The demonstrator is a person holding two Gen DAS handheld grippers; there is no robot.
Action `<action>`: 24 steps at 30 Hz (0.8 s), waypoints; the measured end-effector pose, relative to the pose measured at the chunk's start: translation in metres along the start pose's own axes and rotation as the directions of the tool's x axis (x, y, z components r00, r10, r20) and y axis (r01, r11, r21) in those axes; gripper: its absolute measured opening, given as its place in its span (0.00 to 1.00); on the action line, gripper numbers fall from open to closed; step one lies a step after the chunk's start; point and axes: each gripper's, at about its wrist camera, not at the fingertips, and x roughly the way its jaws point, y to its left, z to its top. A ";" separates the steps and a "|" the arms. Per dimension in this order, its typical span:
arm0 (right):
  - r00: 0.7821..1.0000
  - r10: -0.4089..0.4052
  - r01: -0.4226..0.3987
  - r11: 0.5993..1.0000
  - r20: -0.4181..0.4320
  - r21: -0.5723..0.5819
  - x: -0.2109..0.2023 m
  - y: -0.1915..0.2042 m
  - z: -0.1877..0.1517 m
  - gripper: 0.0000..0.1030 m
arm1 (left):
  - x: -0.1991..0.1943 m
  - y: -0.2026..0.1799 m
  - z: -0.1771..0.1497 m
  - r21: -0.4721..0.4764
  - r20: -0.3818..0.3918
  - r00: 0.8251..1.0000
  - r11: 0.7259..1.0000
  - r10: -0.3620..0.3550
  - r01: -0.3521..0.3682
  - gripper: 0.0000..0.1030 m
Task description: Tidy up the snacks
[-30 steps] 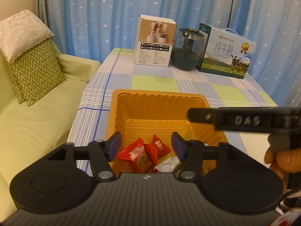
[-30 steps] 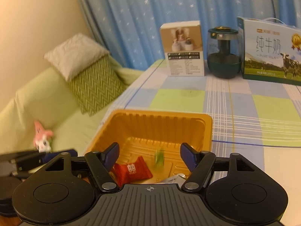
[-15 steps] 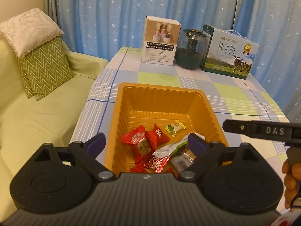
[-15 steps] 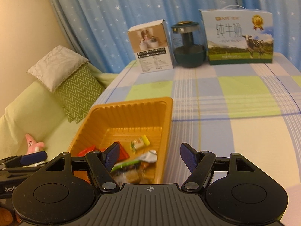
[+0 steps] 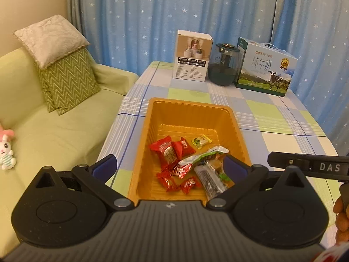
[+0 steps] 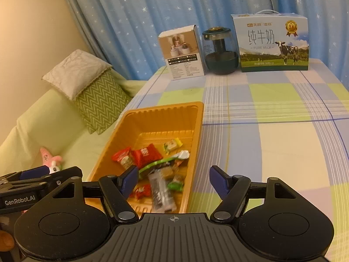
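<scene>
An orange plastic tray (image 5: pixel 187 113) sits on the checked tablecloth and holds several wrapped snacks: red packets (image 5: pixel 166 150), a small yellow-green candy (image 5: pixel 201 140), a green-silver pack (image 5: pixel 202 157) and a dark bar (image 5: pixel 210 180). The tray also shows in the right wrist view (image 6: pixel 161 115) with the snacks (image 6: pixel 144 155). My left gripper (image 5: pixel 170 166) is open and empty above the tray's near end. My right gripper (image 6: pixel 174 180) is open and empty, over the tray's right rim.
At the table's far edge stand a white product box (image 5: pixel 192 59), a dark glass jar (image 5: pixel 224 65) and a milk carton box (image 5: pixel 266 67). A green sofa (image 5: pixel 54 126) with cushions (image 5: pixel 65 80) and a plush toy (image 5: pixel 6 150) lies left.
Both grippers pulled back and up from the tray. The left jaws opened wider. A small yellow-green candy dropped into the tray, and more snacks came into view.
</scene>
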 end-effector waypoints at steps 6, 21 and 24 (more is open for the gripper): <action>1.000 -0.004 0.004 1.000 0.000 -0.013 -0.028 0.002 -0.011 0.80 | -0.034 -0.006 -0.009 0.003 0.013 1.000 1.000 0.025 -0.025 1.00; 0.998 -0.070 0.069 0.993 -0.007 -0.092 -0.080 0.015 -0.049 0.82 | -0.094 -0.025 -0.041 0.009 -0.021 0.998 0.998 0.064 -0.064 1.00; 0.996 -0.094 0.094 0.991 0.008 -0.091 -0.088 0.020 -0.058 0.82 | -0.104 -0.026 -0.049 0.006 -0.020 0.998 0.998 0.061 -0.060 1.00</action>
